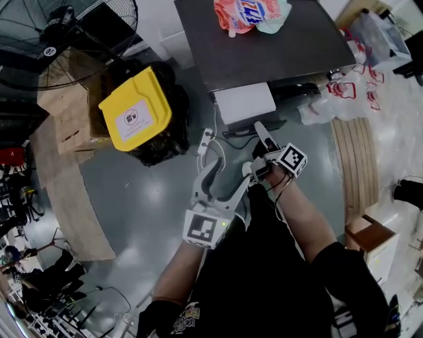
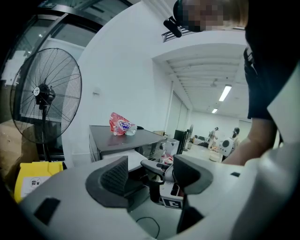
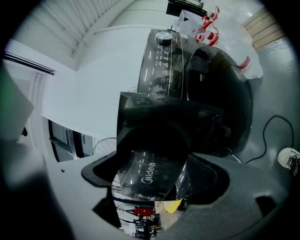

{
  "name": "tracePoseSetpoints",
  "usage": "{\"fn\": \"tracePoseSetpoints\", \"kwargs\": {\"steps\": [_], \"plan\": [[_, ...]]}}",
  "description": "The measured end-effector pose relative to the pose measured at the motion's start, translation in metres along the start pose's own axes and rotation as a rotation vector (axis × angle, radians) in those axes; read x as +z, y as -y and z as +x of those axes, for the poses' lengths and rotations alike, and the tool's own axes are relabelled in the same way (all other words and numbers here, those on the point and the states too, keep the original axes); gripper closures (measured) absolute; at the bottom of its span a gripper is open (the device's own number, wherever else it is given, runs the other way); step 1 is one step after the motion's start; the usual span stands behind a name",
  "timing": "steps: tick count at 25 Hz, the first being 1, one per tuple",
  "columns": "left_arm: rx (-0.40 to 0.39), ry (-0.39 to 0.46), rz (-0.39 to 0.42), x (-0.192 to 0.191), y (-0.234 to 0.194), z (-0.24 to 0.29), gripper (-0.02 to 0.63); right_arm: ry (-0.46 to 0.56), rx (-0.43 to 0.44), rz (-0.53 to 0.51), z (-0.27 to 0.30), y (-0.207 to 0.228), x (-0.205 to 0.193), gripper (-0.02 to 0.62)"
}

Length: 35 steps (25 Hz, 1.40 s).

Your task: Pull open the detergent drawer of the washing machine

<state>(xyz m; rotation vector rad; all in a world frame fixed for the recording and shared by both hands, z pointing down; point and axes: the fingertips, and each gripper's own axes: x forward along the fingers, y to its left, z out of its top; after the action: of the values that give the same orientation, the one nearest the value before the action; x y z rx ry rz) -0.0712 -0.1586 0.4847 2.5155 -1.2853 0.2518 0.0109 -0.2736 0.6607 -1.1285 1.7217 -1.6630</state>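
Observation:
The dark washing machine (image 1: 264, 46) stands at the top of the head view, and its white detergent drawer (image 1: 244, 102) sticks out from the front. My right gripper (image 1: 263, 135) reaches under the drawer's front edge. In the right gripper view the glossy drawer front (image 3: 152, 168) marked "Midea" fills the space between the jaws, which are shut on it. My left gripper (image 1: 211, 162) hangs open over the floor to the left, short of the machine. Nothing lies between its fingers (image 2: 112, 178); past them I see the drawer (image 2: 126, 159) and the right gripper (image 2: 157, 171).
A detergent pouch (image 1: 251, 13) lies on the machine's top. A yellow-lidded bin (image 1: 135, 109), a cardboard box (image 1: 66, 115) and a standing fan (image 1: 66, 33) are to the left. White plastic bags (image 1: 344, 92) and a wooden board (image 1: 357, 165) are to the right. A cable (image 3: 276, 122) trails on the floor.

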Motion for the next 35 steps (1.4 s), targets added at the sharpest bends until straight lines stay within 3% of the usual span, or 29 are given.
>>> {"fn": "tracePoseSetpoints", "kwargs": {"steps": [8, 12, 23, 25, 27, 30, 35], "plan": [[-0.017, -0.007, 0.002, -0.013, 0.015, -0.024, 0.323, 0.022, -0.006, 0.023, -0.028, 0.008, -0.016, 0.138], [-0.023, 0.000, 0.009, -0.017, 0.019, -0.040, 0.322, 0.046, -0.033, 0.040, -0.037, 0.012, -0.025, 0.172], [-0.045, 0.046, 0.031, -0.007, 0.023, -0.079, 0.324, -0.031, -0.036, -0.272, -0.054, -0.024, -0.044, 0.176], [-0.051, 0.057, 0.031, -0.005, 0.024, -0.090, 0.324, -0.049, -0.016, -0.357, -0.064, -0.043, -0.055, 0.234], [-0.057, 0.069, 0.037, -0.004, 0.024, -0.101, 0.325, -0.056, 0.011, -0.478, -0.076, -0.065, -0.064, 0.403], [-0.061, 0.090, 0.054, -0.008, 0.022, -0.118, 0.345, -0.065, 0.039, -0.664, -0.092, -0.098, -0.081, 0.589], [-0.063, 0.098, 0.054, -0.020, 0.021, -0.141, 0.419, -0.107, 0.122, -0.945, -0.122, -0.163, -0.115, 0.595]]}}
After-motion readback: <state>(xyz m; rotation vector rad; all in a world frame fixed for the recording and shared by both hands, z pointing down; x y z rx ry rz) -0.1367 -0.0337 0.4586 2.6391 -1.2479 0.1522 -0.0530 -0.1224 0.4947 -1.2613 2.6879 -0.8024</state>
